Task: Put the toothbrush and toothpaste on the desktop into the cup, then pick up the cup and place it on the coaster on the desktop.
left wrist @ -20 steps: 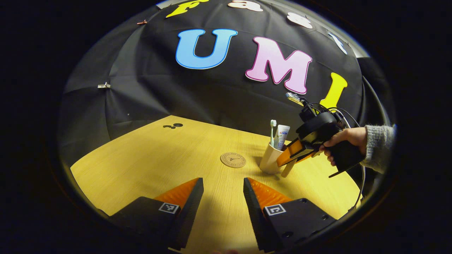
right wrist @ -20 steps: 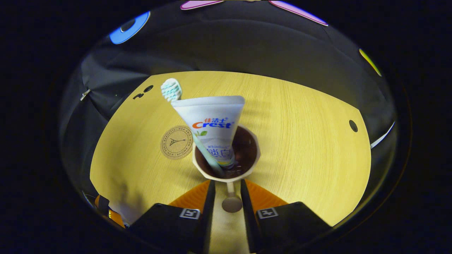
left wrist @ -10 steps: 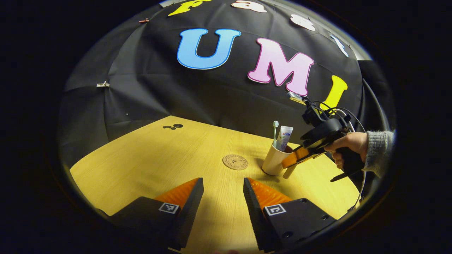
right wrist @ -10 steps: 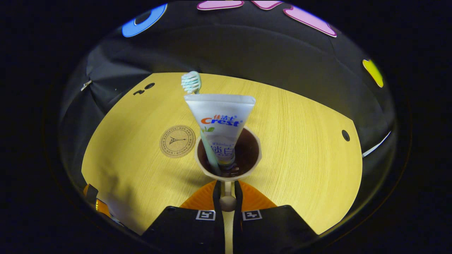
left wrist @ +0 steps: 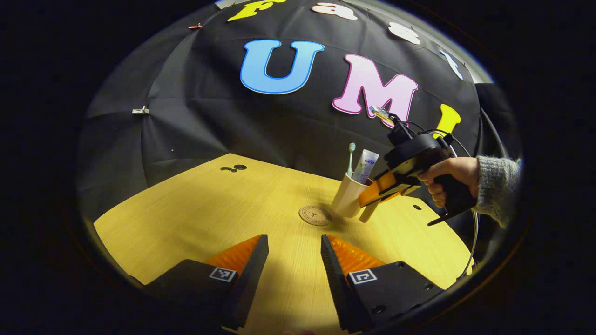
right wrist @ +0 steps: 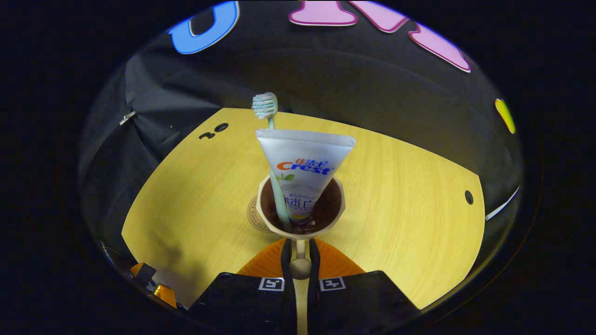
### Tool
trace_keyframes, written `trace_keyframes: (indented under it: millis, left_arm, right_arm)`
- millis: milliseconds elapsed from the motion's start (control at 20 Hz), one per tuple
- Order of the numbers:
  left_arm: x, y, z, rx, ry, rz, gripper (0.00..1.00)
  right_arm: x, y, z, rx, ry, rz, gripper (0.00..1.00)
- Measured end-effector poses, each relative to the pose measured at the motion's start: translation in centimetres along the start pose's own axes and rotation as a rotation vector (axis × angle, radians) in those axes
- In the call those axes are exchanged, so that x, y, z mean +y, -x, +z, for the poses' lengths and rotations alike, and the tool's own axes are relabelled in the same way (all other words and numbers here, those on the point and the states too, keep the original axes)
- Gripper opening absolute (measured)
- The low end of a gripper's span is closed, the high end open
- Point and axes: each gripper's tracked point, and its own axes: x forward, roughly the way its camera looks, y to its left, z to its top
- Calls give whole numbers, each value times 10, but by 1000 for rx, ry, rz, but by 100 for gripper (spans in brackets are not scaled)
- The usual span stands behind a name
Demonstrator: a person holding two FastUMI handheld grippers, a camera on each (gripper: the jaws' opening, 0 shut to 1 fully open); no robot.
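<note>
Lighting and image quality, both gripper views.
We see a dim booth with a brightly lit desktop (left wrist: 223, 204); light falls from above, leaving the cloth wall dark. We note soft shadows beside the cup (left wrist: 345, 200) and under the left gripper (left wrist: 293, 260). Fisheye distortion bends the desktop's edges (right wrist: 419, 223). Focus stays sharp mid-frame on the toothpaste (right wrist: 303, 172), softening and darkening toward the rim.

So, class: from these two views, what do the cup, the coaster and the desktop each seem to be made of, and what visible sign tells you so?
cup: probably plastic or ceramic, matte cream outside, dark inside; smooth and unglossy, so the look leaves it open.
coaster: looks like cork or thin wood; flat tan disc with a dark printed emblem.
desktop: wood or wood-look laminate; fine parallel grain lines, low sheen.
</note>
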Motion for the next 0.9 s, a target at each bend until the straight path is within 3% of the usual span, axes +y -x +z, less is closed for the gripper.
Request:
trace_keyframes:
  millis: [150,900]
  left_arm:
    - [5,3,0,-5,21,12,73]
    - [23,8,-11,1,77,48,73]
  right_arm:
    - [19,-15,2,18,16,24,12]
    - [20,-18,-3,70,67,23,12]
